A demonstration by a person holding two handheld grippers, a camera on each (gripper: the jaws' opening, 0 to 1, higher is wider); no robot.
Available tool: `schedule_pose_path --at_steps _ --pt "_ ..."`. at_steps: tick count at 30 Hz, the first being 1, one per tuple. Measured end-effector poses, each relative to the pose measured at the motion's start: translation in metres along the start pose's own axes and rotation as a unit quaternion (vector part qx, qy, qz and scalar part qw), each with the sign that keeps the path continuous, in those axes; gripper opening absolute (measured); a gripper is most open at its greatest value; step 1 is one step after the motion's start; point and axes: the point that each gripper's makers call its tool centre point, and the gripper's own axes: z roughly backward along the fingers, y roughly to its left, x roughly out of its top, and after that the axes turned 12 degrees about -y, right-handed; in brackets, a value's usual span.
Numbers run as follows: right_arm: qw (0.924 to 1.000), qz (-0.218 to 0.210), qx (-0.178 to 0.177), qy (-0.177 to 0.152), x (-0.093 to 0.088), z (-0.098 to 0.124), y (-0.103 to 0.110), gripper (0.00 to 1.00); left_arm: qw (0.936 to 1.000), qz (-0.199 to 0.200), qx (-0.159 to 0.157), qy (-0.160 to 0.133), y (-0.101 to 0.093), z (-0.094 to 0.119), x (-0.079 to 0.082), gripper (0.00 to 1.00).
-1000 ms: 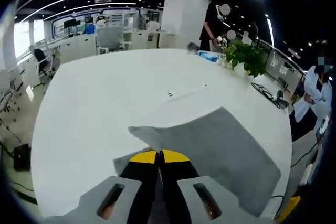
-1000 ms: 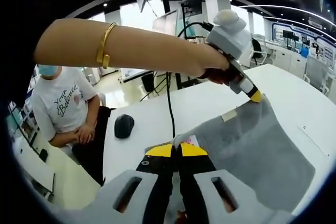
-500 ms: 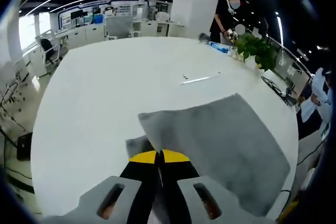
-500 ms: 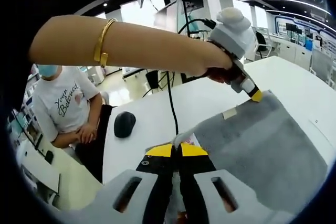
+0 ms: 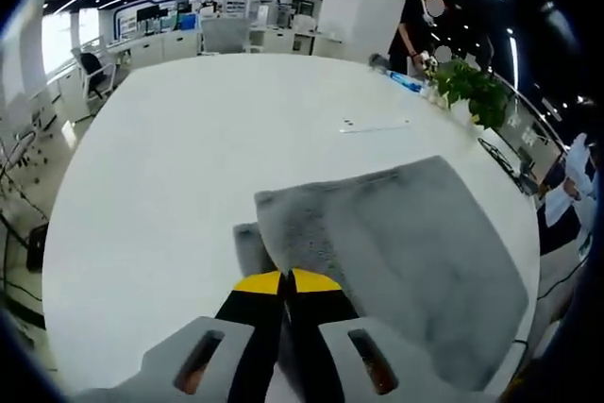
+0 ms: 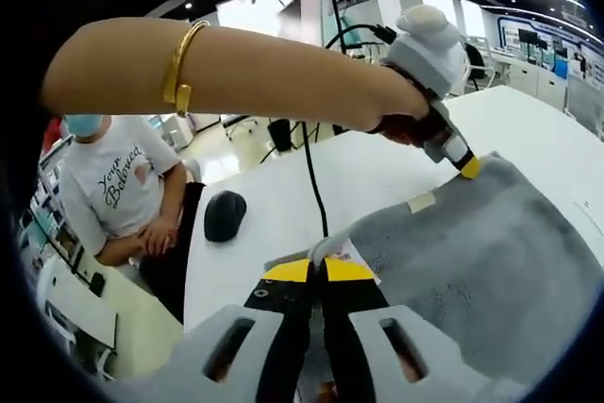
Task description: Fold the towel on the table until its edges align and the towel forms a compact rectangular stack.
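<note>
Claws [image 5: 286,278] pinched on towel [image 5: 406,233] corners

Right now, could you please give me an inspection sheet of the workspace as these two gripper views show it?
Surface: white table, mostly bare.
Job's things: grey towel, partly folded, a lower layer showing beneath the top edge.
Clutter: black mouse; potted plant at the far edge.
Grippers: left gripper and right gripper, each shut on a towel corner.
Cables: black cable hanging down to the table.
Surroundings: seated person; open office with desks.
</note>
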Motion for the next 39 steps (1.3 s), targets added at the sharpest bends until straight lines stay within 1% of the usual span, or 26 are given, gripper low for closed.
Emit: schedule_pose_path --at_steps 3,4,7,9,15,20,22,24,28,30,32,33,35,39 --pt "1.0 0.001 0.001 0.003 -0.004 -0.007 0.002 0.01 1.0 -0.004 -0.001 0.002 0.001 -0.003 -0.004 0.02" --pt "1.0 0.002 0.002 0.004 -0.005 -0.008 0.002 0.01 1.0 -0.003 -0.001 0.002 0.004 -0.005 -0.005 0.02" --pt "0.9999 0.003 0.005 0.011 -0.01 -0.012 0.004 0.01 1.0 0.001 0.0 0.001 0.005 -0.007 -0.004 0.03" --pt "0.9998 0.004 0.009 0.016 -0.016 -0.017 0.006 0.01 1.0 0.001 -0.001 0.001 0.01 -0.008 -0.005 0.03" --pt "0.9991 0.007 0.023 0.034 -0.031 -0.029 0.014 0.02 1.0 0.001 0.001 0.001 0.011 -0.008 -0.01 0.04" --pt "0.9988 0.013 0.028 0.037 -0.035 -0.036 0.02 0.06 1.0 0.006 0.0 -0.004 0.011 -0.008 -0.01 0.04" --pt "0.9986 0.01 0.035 0.039 -0.036 -0.037 0.024 0.1 1.0 0.006 0.0 -0.005 0.011 -0.008 -0.01 0.04" --pt "0.9982 0.018 0.043 0.039 -0.036 -0.036 0.028 0.14 1.0 0.005 0.0 -0.007 0.011 -0.007 -0.011 0.04" --pt "0.997 0.027 0.051 0.052 -0.045 -0.036 0.033 0.16 0.9999 0.006 0.001 -0.011 0.009 -0.007 -0.011 0.04" --pt "0.9965 0.033 0.054 0.054 -0.046 -0.034 0.035 0.2 0.9999 0.008 0.002 -0.013 0.008 -0.006 -0.011 0.05" --pt "0.9962 0.038 0.057 0.054 -0.046 -0.032 0.038 0.23 0.9999 0.004 0.004 -0.014 0.009 -0.005 -0.01 0.08" --pt "0.9959 0.042 0.06 0.054 -0.045 -0.032 0.039 0.23 0.9998 -0.005 0.006 -0.017 0.01 -0.003 -0.01 0.1" --pt "0.9958 0.043 0.061 0.052 -0.044 -0.031 0.04 0.24 0.9997 -0.007 0.007 -0.021 0.009 0.0 -0.008 0.14" --pt "0.9957 0.044 0.064 0.05 -0.041 -0.027 0.043 0.24 0.999 -0.004 0.005 -0.044 0.009 0.005 0.002 0.17"
